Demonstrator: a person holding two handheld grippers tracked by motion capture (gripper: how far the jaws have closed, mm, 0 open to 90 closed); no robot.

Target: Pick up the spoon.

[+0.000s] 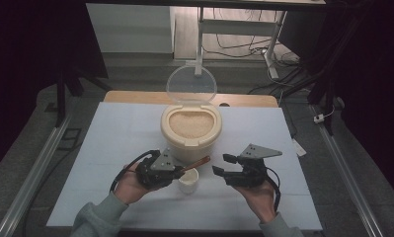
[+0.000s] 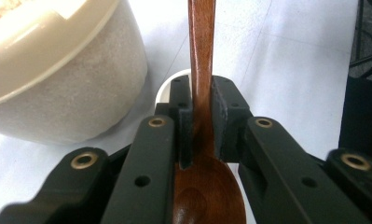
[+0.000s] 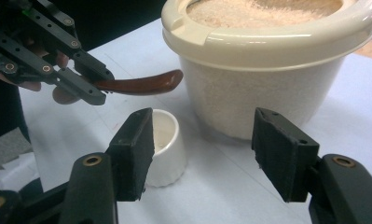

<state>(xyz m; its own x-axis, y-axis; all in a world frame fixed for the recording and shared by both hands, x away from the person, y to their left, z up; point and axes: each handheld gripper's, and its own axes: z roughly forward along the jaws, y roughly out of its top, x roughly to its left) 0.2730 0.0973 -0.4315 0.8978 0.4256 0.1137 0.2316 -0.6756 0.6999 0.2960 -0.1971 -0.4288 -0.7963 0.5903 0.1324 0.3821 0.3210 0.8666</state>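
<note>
A cream tub (image 1: 190, 129) full of rice stands mid-table with its clear lid (image 1: 191, 85) tipped up behind it. In front of it sits a small white cup (image 1: 188, 180). My left gripper (image 1: 179, 171) is shut on a brown wooden spoon (image 1: 196, 163), which it holds level above the cup. In the left gripper view the jaws (image 2: 201, 93) pinch the spoon's neck (image 2: 201, 46), with the bowl (image 2: 207, 196) back toward the hand. My right gripper (image 1: 222, 164) hangs open to the right of the cup (image 3: 167, 144), its fingers (image 3: 132, 154) holding nothing.
A pale sheet covers the table (image 1: 110, 148), with a wooden edge (image 1: 135, 96) at the back. Metal rails (image 1: 36, 168) run along both sides. Desk legs and cables (image 1: 263, 49) lie on the floor beyond the table.
</note>
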